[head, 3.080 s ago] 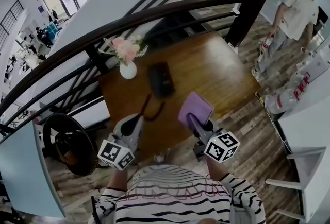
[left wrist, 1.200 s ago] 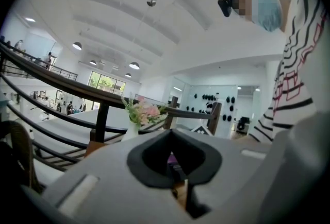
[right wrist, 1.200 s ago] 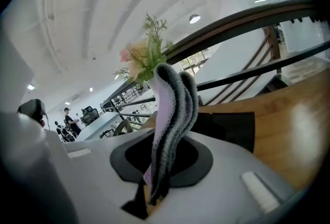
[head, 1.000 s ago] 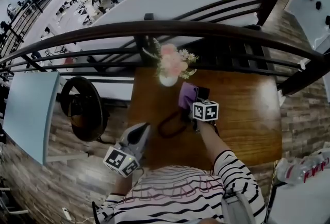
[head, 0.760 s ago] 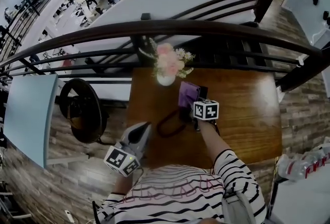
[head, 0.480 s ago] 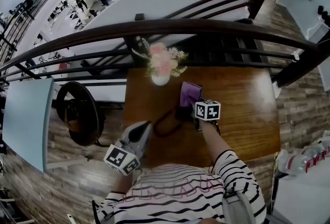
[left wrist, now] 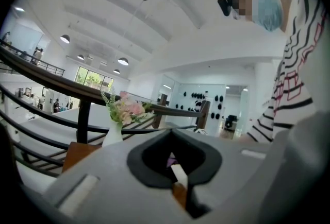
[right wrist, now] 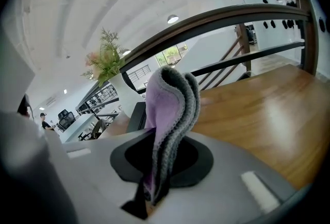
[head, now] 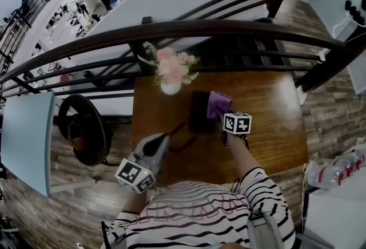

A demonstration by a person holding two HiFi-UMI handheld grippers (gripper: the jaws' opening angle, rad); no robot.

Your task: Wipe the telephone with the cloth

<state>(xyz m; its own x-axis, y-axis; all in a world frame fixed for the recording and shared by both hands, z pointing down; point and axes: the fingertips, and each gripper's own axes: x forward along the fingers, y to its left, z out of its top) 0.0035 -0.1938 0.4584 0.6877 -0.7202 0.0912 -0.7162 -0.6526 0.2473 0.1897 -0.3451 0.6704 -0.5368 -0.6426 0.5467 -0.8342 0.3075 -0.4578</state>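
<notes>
The black telephone (head: 199, 110) lies on the wooden table (head: 269, 105), its curled cord (head: 180, 135) trailing toward the front edge. My right gripper (head: 223, 116) is shut on the folded purple cloth (head: 218, 103), which rests at the telephone's right edge. In the right gripper view the cloth (right wrist: 169, 109) stands up out of the right gripper (right wrist: 154, 187), with the telephone (right wrist: 136, 115) dark behind it on the left. My left gripper (head: 162, 141) hangs shut and empty at the table's front left edge. The left gripper (left wrist: 178, 182) in its own view points over the table.
A white vase of pink flowers (head: 170, 71) stands at the table's back left, close behind the telephone. A dark curved railing (head: 229, 29) runs along the table's far side. A round black stool (head: 86, 127) stands left of the table. Bare wood (right wrist: 258, 109) lies right of the cloth.
The right gripper carried the cloth from the table's front onto the telephone, then slid it rightward to the telephone's right edge. The left gripper stayed at the front edge.
</notes>
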